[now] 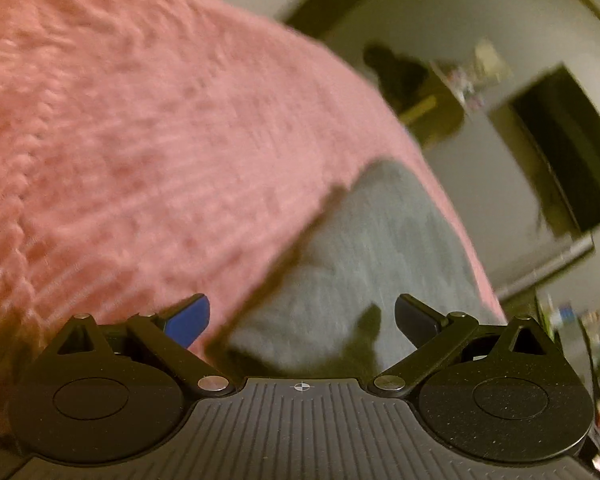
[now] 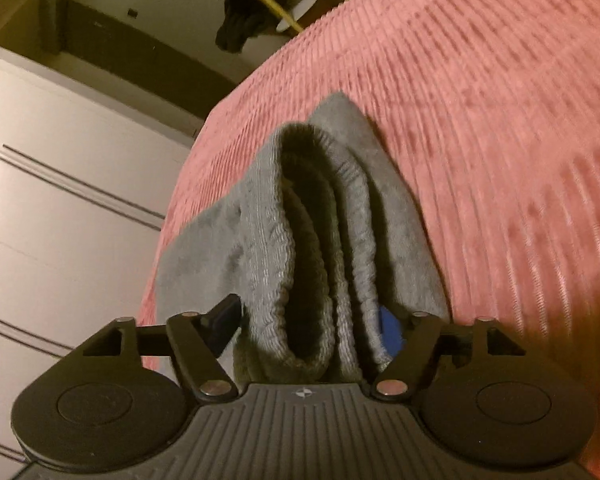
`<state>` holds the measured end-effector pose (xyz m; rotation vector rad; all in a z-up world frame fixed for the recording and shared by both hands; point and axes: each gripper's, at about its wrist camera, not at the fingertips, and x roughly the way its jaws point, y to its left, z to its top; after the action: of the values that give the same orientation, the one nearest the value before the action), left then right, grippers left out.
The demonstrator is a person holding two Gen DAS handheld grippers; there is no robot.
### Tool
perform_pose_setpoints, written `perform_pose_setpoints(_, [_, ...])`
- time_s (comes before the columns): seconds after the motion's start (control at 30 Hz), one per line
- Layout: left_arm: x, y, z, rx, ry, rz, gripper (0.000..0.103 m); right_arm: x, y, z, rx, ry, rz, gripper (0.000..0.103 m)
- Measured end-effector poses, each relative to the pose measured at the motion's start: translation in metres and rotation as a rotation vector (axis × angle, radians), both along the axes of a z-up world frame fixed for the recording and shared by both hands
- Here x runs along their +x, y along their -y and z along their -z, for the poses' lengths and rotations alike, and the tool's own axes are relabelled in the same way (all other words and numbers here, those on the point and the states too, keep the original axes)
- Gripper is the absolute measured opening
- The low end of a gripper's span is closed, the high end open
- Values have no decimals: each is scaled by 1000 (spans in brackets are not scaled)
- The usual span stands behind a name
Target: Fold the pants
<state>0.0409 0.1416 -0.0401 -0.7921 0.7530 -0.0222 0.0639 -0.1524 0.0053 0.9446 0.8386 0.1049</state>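
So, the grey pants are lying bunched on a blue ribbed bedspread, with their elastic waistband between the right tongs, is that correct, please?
Not quite: the bedspread is pink, not blue, as the right wrist view shows; only the pads on the tongs are blue. The rest holds: the grey pants lie bunched on it, with their elastic waistband between the right tongs, whose jaws stand apart.

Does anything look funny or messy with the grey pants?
Yes. The grey knit pants lie bunched on the pink ribbed bedspread, the elastic waistband standing up in a gaping loop between the right gripper's open jaws, not flat.
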Motion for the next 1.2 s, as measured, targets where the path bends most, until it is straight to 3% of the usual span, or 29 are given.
perform_pose_setpoints(0.1, [-6, 4, -10, 8, -43, 148, 101, 1, 1, 7, 31, 5, 4, 74])
perform_pose_setpoints(0.13, [-9, 7, -15, 53, -43, 194, 101, 2, 2, 9, 43, 7, 11, 74])
perform_pose_setpoints(0.23, [-14, 24, -22, 269, -50, 254, 101, -1, 1, 8, 58, 18, 22, 55])
perform_pose_setpoints(0.27, [-12, 27, -19, 282, -70, 262, 101, -1, 0, 9, 64, 18, 30, 52])
perform_pose_setpoints(0.4, [1, 32, -5, 276, -160, 292, 100, -6, -2, 6, 67, 21, 53, 48])
perform_pose_setpoints(0.6, [5, 30, -1, 251, -158, 262, 99, -6, -3, 2, 69, 27, 45, 48])
perform_pose_setpoints(0.77, [6, 24, 3, 212, -153, 242, 98, 0, -5, 6, 89, 1, 17, 59])
perform_pose_setpoints(0.87, [1, 24, -2, 202, -155, 236, 98, 5, -12, 2, 46, -11, -11, 61])
perform_pose_setpoints(1.0, [-2, 17, 0, 153, -143, 208, 94, 6, -21, -16, -8, 20, -14, 48])
perform_pose_setpoints(1.2, [-10, -2, 4, 30, -126, 118, 84, 2, -33, -58, -63, 135, -42, 41])
